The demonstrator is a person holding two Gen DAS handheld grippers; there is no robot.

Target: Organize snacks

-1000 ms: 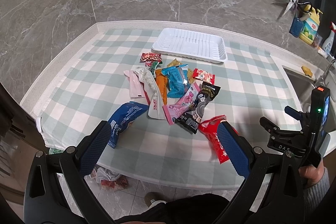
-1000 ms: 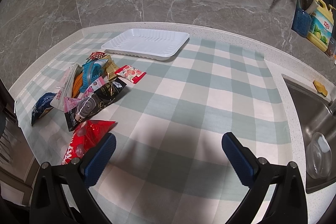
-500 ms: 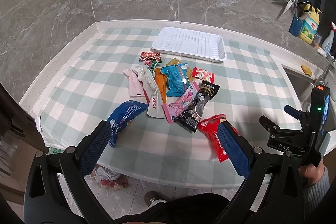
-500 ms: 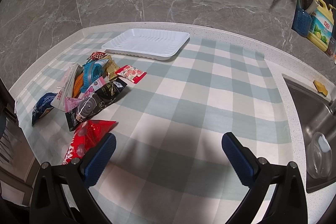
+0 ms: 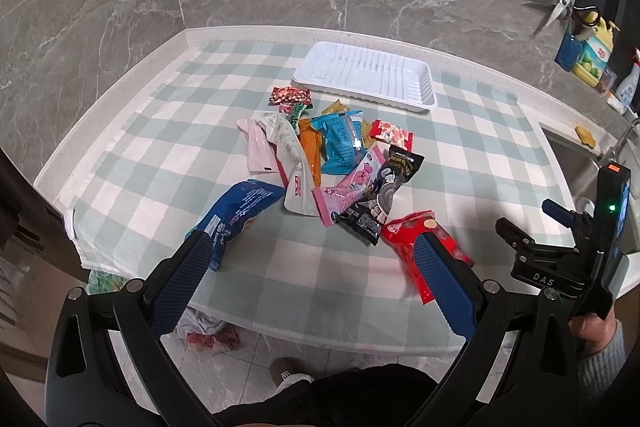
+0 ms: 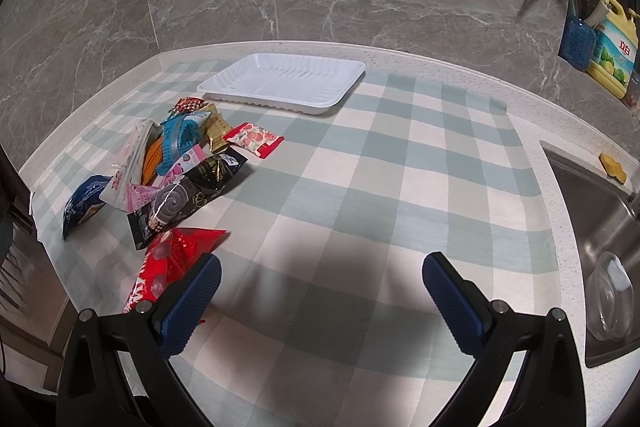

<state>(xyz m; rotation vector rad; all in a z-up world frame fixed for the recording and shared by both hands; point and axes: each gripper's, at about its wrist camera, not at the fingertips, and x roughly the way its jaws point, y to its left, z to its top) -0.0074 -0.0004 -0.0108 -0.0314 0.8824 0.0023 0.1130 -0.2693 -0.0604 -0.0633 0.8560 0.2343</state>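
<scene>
While the white tray (image 5: 366,77) is lying empty, nothing is being held. Both grippers' fingers (image 6: 192,301) are being kept wide above the snack pile (image 5: 332,163).

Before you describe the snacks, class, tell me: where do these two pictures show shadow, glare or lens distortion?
Right wrist view: a soft dark shadow lies on the checked cloth between the open right claw's fingers; the black snack packet glints. Left wrist view: the counter edge bows from fisheye distortion, corners go black, and the white tray looks bright but keeps its ribs.
</scene>
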